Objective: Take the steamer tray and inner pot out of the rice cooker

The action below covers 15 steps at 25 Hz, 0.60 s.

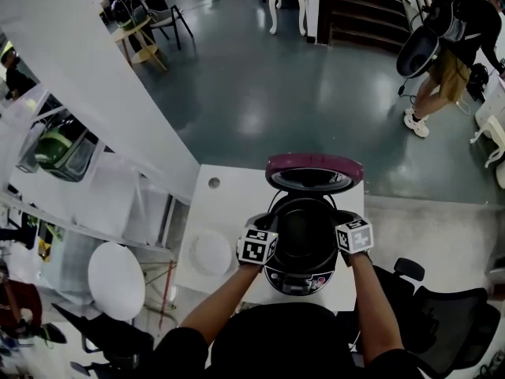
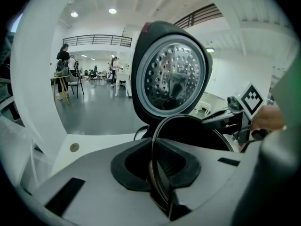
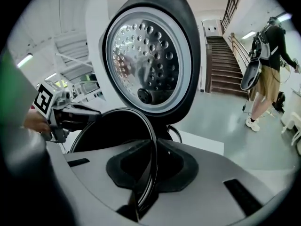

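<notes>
At the left of the head view, a pale round piece [image 1: 211,253] lay on the white table [image 1: 229,204]; too washed out to tell whether it was the steamer tray. Just right of it, the left gripper [image 1: 267,245] had its jaws nearly together, pinched on the thin dark rim of the inner pot [image 1: 306,229]. The pot sat in the mouth of the rice cooker [image 1: 300,281] at lower centre, its depth lost in shadow, so how far it stood clear of the cooker could not be told. Behind it the lid [image 1: 314,167] stood open, its dimpled steel inner face plain in both gripper views. On the pot's right side, the right gripper [image 1: 346,240] was clamped on the rim likewise. At the upper right a person [image 1: 454,46] stood, partly cut off by the frame edge.
</notes>
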Tool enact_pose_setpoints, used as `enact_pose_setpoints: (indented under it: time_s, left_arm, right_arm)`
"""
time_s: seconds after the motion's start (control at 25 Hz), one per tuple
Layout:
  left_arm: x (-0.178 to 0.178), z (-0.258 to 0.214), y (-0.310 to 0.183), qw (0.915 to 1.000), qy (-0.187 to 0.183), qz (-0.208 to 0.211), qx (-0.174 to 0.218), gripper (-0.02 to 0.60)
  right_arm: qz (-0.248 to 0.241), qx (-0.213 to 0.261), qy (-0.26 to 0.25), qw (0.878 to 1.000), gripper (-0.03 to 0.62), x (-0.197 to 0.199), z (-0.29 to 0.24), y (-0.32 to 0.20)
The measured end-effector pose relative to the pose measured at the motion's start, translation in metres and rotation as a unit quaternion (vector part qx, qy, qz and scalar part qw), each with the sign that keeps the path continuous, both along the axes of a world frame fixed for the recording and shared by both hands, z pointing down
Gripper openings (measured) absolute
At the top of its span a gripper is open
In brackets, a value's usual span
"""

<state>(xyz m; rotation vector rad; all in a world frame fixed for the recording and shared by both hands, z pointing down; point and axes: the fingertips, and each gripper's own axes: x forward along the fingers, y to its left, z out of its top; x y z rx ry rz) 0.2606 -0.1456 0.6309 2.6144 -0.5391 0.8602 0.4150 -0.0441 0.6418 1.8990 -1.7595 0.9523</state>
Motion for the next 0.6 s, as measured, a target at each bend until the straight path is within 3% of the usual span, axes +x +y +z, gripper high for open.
enact_pose_setpoints:
  time_s: [0.6]
  left_arm:
    - [-0.01, -0.046, 0.014, 0.9984, 0.033, 0.004, 0.046, 0.026]
  right_arm:
    - [0.008, 0.062, 0.007, 0.998, 0.031, -0.008, -0.048, 0.013]
